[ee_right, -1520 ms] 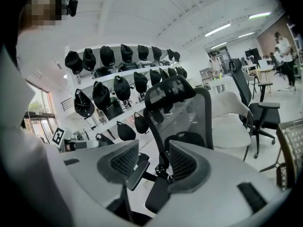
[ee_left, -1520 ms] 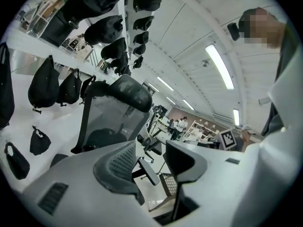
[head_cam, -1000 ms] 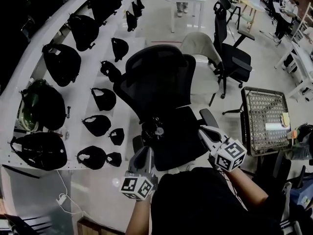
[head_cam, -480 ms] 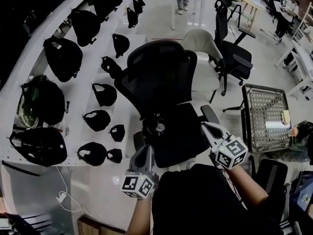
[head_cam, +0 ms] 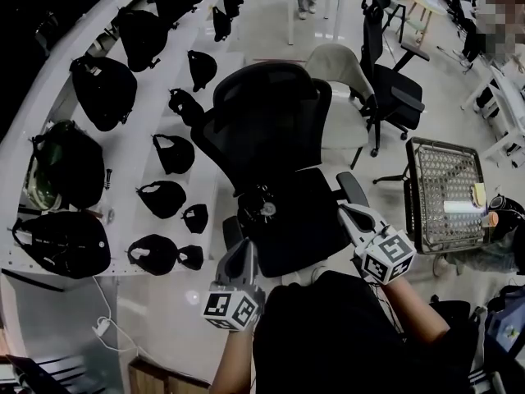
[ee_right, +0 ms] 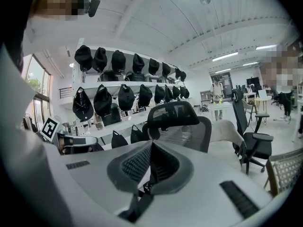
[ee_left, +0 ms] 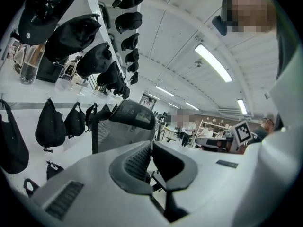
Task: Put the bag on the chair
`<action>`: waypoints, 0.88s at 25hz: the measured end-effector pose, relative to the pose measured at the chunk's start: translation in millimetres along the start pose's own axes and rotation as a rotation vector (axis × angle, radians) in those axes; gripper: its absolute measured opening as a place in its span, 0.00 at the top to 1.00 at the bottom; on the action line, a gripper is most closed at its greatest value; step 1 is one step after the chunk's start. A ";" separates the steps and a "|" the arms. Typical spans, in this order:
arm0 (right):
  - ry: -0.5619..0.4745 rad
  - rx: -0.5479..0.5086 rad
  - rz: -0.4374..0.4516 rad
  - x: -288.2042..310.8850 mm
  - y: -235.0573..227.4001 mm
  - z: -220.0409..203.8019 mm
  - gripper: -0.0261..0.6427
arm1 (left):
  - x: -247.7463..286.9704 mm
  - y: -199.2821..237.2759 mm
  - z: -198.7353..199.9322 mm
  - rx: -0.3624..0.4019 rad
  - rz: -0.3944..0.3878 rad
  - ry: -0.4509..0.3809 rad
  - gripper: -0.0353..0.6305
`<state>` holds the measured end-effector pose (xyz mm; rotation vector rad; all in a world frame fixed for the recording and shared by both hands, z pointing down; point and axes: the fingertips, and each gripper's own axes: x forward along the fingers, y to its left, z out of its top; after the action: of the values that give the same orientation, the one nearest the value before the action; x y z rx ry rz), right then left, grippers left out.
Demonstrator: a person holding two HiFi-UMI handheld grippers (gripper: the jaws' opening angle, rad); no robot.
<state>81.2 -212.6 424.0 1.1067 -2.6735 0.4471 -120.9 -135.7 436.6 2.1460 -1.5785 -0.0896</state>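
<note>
Small black bag [head_cam: 263,212], crumpled, round silver fitting on top. Lying on the seat of the chair [head_cam: 271,130], at the seat's 10 o'clock, against the backrest base. Black mesh office chair, upright, backrest and headrest toward 12 o'clock, armrests at 3 and 8 o'clock.
</note>
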 end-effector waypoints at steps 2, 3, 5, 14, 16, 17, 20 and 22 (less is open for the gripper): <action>0.000 -0.004 0.004 1.1 1.4 -0.6 0.96 | -0.9 0.2 0.1 0.001 0.002 0.000 0.92; 0.000 -0.004 0.005 1.5 2.0 -0.7 0.96 | -1.6 0.2 0.2 0.001 0.003 0.000 0.92; 0.001 -0.004 0.006 2.0 2.3 -0.6 0.96 | -2.9 0.0 0.1 0.002 0.005 0.001 0.92; 0.014 0.001 -0.004 1.5 -0.7 -6.2 0.96 | -4.8 2.7 -4.6 -0.011 0.011 0.007 0.92; 0.018 0.003 -0.004 1.6 -0.2 -7.2 0.96 | -5.3 2.8 -6.7 -0.014 0.009 0.010 0.92; 0.019 0.003 -0.004 1.6 0.0 -7.5 0.96 | -5.1 2.8 -8.2 -0.016 0.007 0.015 0.92; 0.018 0.003 -0.010 0.8 -1.0 -7.2 0.96 | -2.0 1.5 -11.2 -0.022 -0.004 0.028 0.92; 0.017 0.003 -0.015 -1.0 -1.9 -7.4 0.96 | -0.7 -0.3 -11.6 -0.024 -0.011 0.029 0.92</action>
<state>83.8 -210.7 430.9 1.1172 -2.6492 0.4554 -117.1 -131.2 446.6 2.1283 -1.5417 -0.0803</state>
